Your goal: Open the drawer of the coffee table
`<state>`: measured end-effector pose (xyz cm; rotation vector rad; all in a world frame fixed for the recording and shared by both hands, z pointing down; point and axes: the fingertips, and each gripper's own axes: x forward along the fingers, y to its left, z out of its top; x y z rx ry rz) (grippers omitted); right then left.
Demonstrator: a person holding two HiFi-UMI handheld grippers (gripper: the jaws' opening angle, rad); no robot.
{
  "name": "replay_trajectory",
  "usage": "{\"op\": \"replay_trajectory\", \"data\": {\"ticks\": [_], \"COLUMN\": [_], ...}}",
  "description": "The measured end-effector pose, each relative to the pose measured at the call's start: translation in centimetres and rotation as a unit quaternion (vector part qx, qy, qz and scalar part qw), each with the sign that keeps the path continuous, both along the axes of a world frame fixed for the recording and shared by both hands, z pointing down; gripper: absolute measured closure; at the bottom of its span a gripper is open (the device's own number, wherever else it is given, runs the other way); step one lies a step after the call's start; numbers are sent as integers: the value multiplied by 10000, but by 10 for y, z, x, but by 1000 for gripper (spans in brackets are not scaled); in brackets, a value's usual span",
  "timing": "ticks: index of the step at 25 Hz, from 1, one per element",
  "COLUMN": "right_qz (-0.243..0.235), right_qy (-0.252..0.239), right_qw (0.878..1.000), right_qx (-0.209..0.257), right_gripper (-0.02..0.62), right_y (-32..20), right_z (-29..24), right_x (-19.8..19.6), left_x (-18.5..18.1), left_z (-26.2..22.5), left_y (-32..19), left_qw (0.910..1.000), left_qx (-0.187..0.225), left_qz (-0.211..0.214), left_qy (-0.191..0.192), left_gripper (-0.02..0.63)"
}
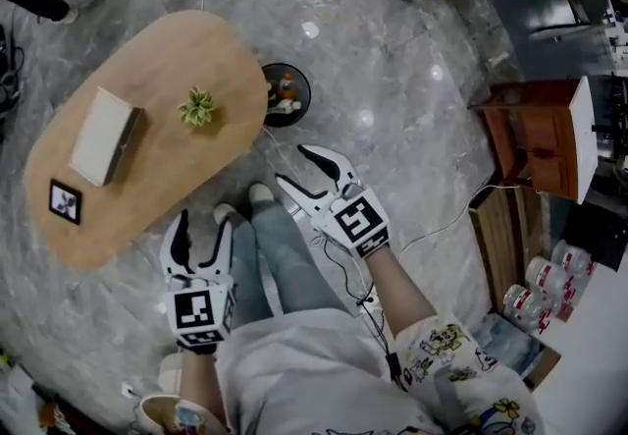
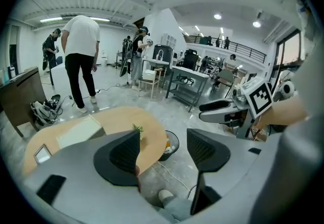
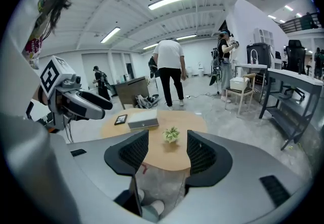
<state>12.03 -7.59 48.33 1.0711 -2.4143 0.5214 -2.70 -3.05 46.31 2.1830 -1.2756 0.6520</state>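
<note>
Held low above the knees: left gripper and right gripper, jaws of both spread apart, nothing between them. Just ahead, past the shoes, oval wooden coffee table, bearing 1 small plant, 1 flat box, 1 picture frame.
</note>
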Motion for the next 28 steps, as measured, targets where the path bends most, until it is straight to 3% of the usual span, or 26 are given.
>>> {"op": "replay_trajectory", "data": {"ticks": [6,11,18,28], "right_qz": [-17,7,-109,-717], "right_qy": [-32,-189,-126,294], "right_qw": [10000,9997,9997,9966], "right_qx": [-41,-131,-166,-298], "right_gripper": [390,390,390,390], "right_y": [-6,-5,-20,-31], "right_z": [70,122,190,288], "right_x": [12,14,24,21], "left_x": [36,61,83,99], "left_z": [59,100,156,237], "left_y": [-13,-12,-10,4], "left_qw": [9995,9977,9955,9919], "left_qx": [-14,-193,-429,-810], "left_qz": [227,627,831,981], "left_qy": [232,173,115,-13], "left_gripper": [337,337,337,337]}}
